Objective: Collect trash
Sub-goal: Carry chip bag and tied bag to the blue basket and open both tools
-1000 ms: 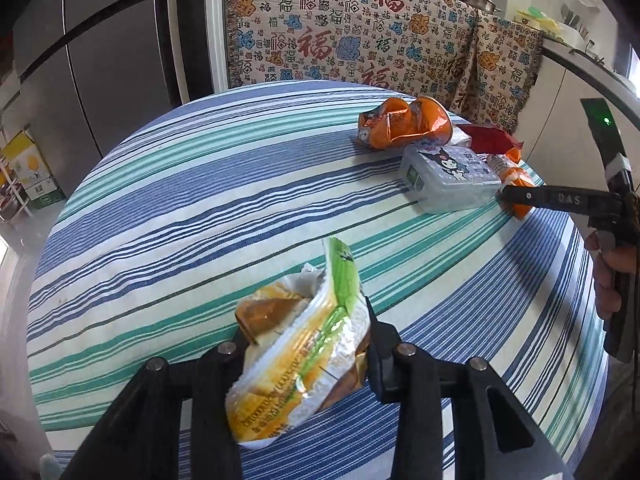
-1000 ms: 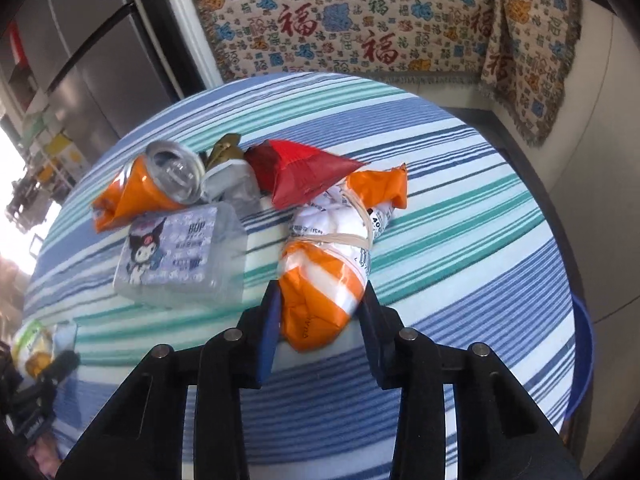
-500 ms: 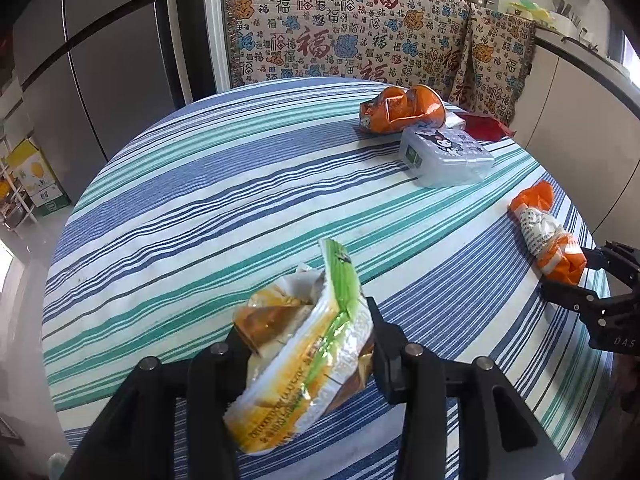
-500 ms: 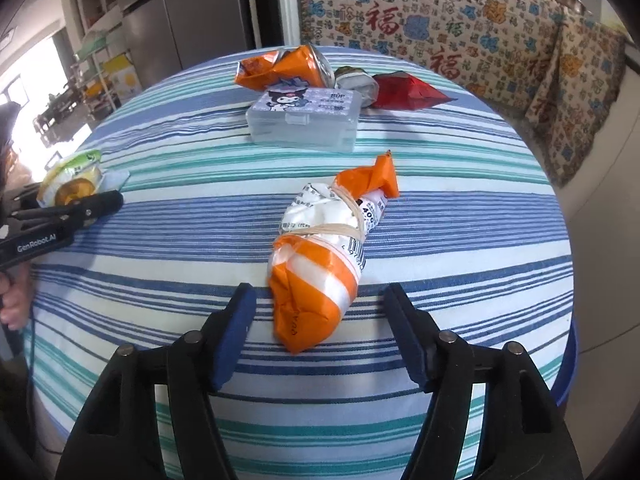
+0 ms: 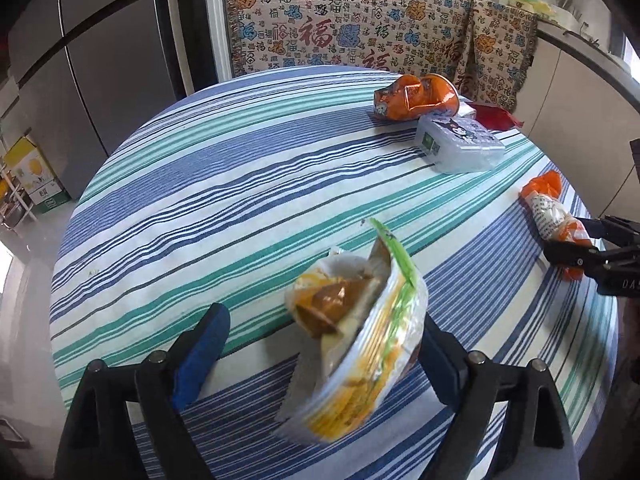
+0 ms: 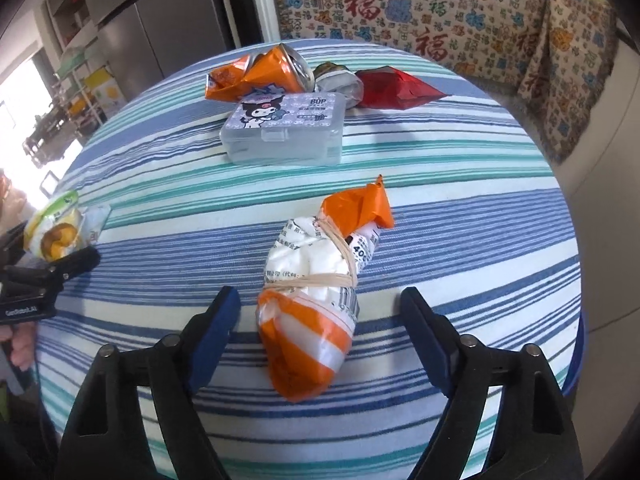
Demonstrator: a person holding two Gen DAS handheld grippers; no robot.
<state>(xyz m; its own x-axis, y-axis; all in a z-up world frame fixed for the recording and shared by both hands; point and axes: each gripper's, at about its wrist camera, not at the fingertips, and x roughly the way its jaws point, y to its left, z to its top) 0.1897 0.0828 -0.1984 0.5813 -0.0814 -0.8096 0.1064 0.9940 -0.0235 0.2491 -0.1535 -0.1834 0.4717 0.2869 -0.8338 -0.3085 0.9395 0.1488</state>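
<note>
Nothing looks binned: both grippers spread, left gripper (image 5: 320,354) around yellow wrapper (image 5: 356,344), possibly dropping; right gripper (image 6: 320,320) straddling orange bundle (image 6: 320,292). Can (image 6: 260,74), box (image 6: 286,128), red packet (image 6: 394,88) remain on bench (image 6: 460,208).

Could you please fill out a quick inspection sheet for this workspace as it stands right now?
Surface: round table under a striped cloth.
Job's things: yellow-green wrapper; orange-white bundle bound with rubber bands; crushed orange can; red packet.
Clutter: clear plastic box with a cartoon lid.
Grippers: left gripper open around the wrapper; right gripper open, straddling the bundle.
Cables: nothing seen.
Surroundings: patterned throw, grey refrigerator.
</note>
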